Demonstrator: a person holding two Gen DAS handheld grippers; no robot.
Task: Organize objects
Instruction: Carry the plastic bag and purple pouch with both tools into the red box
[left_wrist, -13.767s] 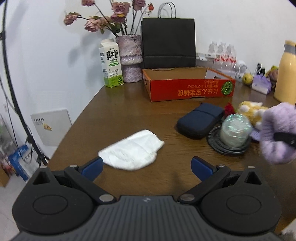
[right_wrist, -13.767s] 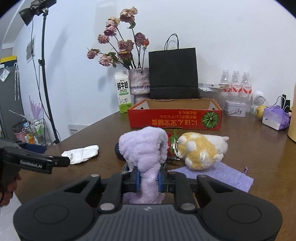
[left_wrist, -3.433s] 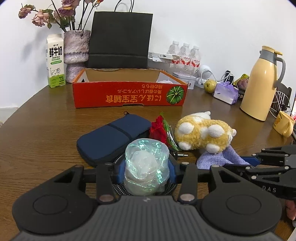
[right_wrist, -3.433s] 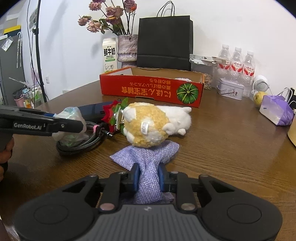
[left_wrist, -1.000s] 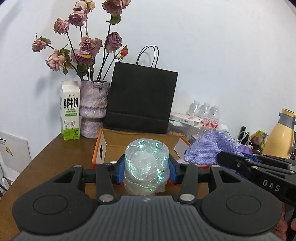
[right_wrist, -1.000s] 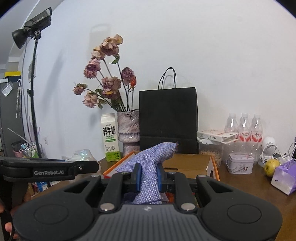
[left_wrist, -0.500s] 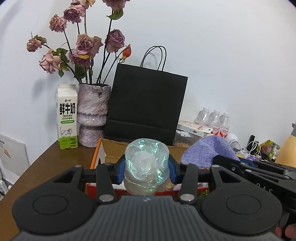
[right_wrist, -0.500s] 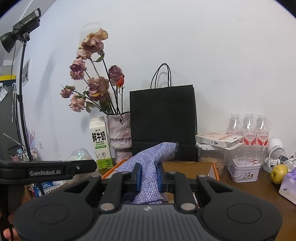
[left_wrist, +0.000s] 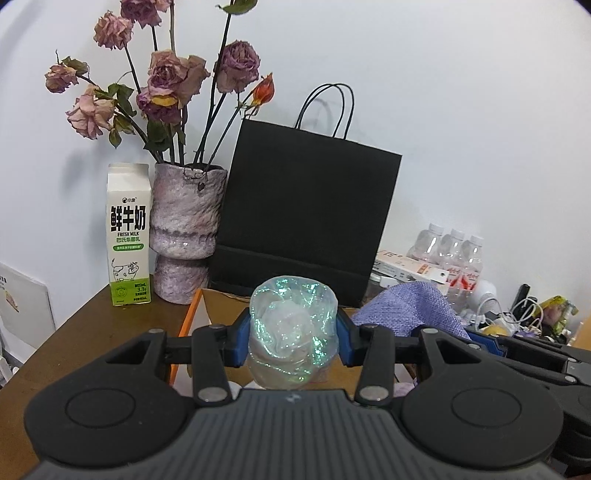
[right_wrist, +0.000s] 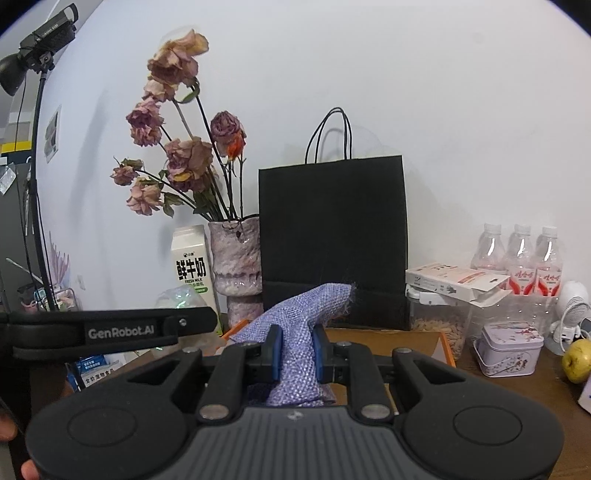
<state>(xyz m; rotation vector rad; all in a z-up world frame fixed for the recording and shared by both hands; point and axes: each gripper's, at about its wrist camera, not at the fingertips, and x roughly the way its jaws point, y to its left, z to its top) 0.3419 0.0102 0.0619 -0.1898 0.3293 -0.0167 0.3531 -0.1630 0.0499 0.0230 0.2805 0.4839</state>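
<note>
Desk (left_wrist: 74, 332) carries cardboard box (left_wrist: 192, 314), open top just ahead of and below both grippers.

Step in hand, by my reading: carrying two items to box for drop-off.

Left gripper (left_wrist: 293, 338) clamped on iridescent wrapped bundle (left_wrist: 293, 332), held up off desk.

Right gripper (right_wrist: 297, 354) pinched tight on purple woven pouch (right_wrist: 306, 325), its free end sticking up and forward.

Next move calls for: bring both over box opening, lower, spread jaws, let items fall inside.
</note>
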